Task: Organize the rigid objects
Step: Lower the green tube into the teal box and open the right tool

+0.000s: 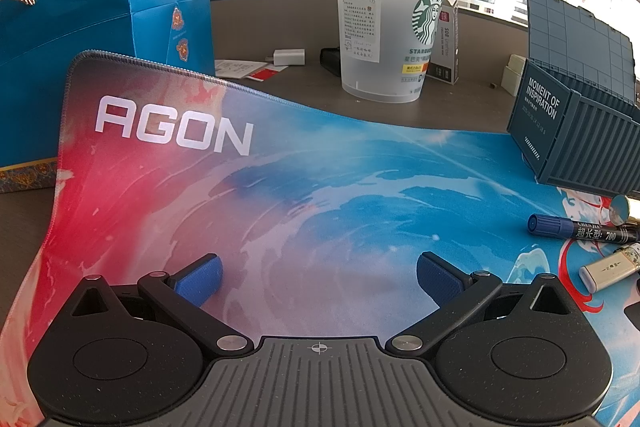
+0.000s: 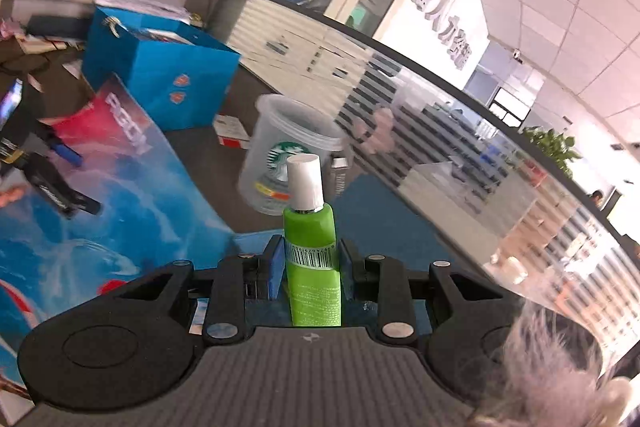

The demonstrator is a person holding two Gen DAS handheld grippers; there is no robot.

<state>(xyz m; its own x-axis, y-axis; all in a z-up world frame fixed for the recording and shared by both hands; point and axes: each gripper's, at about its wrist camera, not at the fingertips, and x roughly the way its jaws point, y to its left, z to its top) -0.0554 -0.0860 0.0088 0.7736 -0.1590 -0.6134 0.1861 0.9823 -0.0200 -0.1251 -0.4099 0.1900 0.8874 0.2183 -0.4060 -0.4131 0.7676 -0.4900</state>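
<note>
My right gripper point(image 2: 310, 259) is shut on a green tube with a white cap point(image 2: 310, 227), held upright above the desk over a blue surface. My left gripper point(image 1: 318, 277) is open and empty, low over the AGON desk mat point(image 1: 280, 187). In the left wrist view a blue container-shaped storage box point(image 1: 576, 131) with its lid up stands at the right edge of the mat. In front of it lie a blue-capped marker point(image 1: 576, 229), a white USB stick point(image 1: 608, 269) and a gold-ended tube point(image 1: 624, 207).
A clear Starbucks cup point(image 1: 384, 31) stands behind the mat, also in the right wrist view point(image 2: 280, 155). A blue gift bag point(image 1: 92, 39) stands at the back left. A white charger point(image 1: 288, 57), papers and a small carton point(image 1: 446, 39) lie on the desk behind.
</note>
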